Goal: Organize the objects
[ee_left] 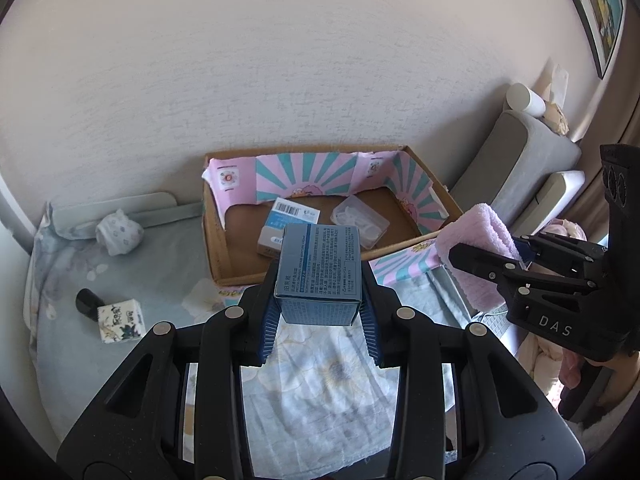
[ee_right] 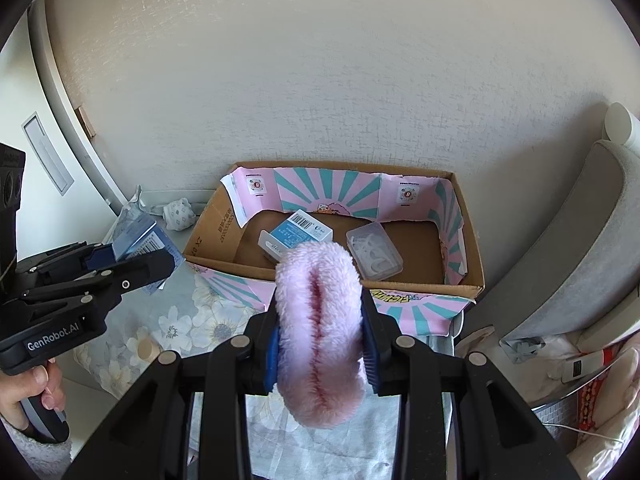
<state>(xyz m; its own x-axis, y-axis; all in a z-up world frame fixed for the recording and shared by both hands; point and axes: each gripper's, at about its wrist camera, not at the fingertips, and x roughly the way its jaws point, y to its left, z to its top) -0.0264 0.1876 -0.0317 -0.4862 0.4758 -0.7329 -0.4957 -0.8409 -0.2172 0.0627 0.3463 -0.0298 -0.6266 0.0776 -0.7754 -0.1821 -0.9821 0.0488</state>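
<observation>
Blue carton is pinched upright in the left claw, held above the floral bed sheet just short of the cardboard box. Right claw is clamped on a folded pink fluffy cloth, also near the box's front wall. Inside the box (pink/teal lining): a light-blue packet & a clear plastic case.

A blue box with white print is clamped upright between the left claw's pads, in front of a cardboard carton. A folded pink fluffy towel is pinched in the right claw. The carton, lined with pink and teal paper, holds a light-blue box and a clear plastic case. It sits on a floral bed.
</observation>
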